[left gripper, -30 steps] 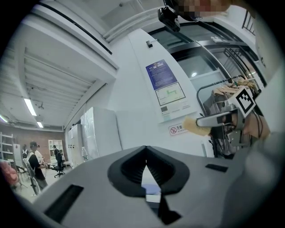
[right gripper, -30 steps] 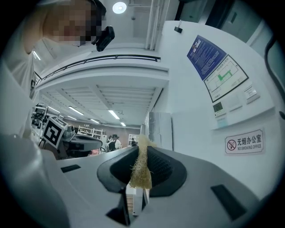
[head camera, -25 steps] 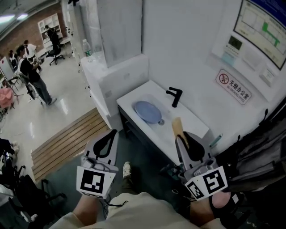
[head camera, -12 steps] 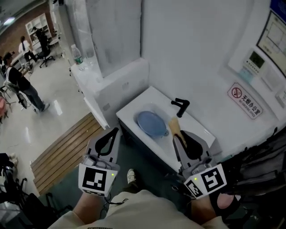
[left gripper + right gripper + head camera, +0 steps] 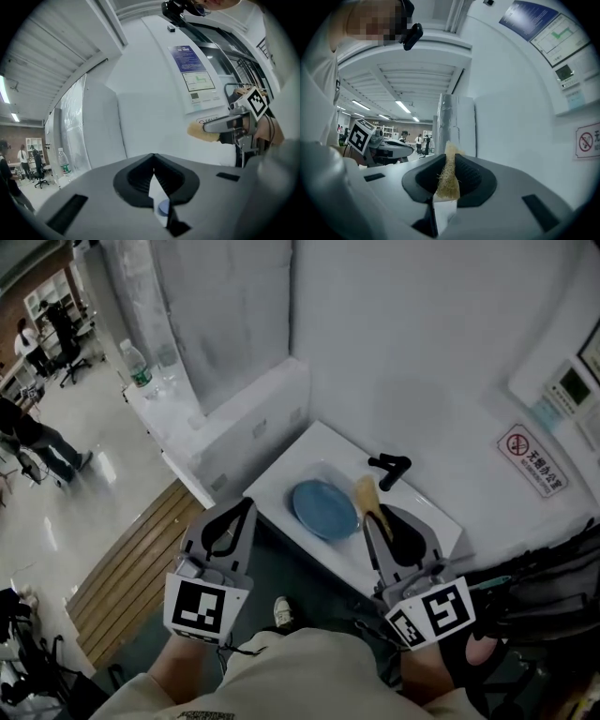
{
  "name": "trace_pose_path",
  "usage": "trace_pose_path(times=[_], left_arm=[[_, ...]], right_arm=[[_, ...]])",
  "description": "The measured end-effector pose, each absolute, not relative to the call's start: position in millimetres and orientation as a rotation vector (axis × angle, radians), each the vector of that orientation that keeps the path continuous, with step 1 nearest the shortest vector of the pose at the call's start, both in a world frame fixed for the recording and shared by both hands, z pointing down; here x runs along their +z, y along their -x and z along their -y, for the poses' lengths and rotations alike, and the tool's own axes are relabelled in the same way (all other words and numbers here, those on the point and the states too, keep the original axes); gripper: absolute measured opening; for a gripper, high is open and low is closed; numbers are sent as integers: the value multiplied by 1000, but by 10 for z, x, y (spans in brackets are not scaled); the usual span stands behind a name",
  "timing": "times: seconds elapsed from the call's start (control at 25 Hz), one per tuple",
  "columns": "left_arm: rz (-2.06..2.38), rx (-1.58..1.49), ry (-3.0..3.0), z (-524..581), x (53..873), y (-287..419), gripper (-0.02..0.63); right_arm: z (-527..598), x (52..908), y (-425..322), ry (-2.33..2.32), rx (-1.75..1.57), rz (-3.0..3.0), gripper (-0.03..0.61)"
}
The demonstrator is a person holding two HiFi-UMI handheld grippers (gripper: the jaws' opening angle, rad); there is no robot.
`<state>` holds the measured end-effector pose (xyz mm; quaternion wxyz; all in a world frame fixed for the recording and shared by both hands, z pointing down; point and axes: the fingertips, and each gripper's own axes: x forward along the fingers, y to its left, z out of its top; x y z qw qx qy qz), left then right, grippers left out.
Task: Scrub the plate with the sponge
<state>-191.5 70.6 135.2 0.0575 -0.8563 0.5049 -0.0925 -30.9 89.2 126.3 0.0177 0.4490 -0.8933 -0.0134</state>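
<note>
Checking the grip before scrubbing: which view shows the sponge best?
Right gripper view: the sponge sits close up at centre, clamped edge-on in the fingers of the right gripper. Head view shows it small, jutting ahead of that gripper. Left gripper view shows its side, far off.

Room over the plate lies open; the black faucet stands at its 2 o'clock; a white partition at 11.
</note>
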Motion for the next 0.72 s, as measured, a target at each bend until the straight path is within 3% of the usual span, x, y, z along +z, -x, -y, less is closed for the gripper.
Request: trace_pose_path(times=[0.72], left_arm=[[-1550,-314,2728,-122,1601,1714,6]], right_arm=[[-277,1463,2,-1386,88,2759,69]])
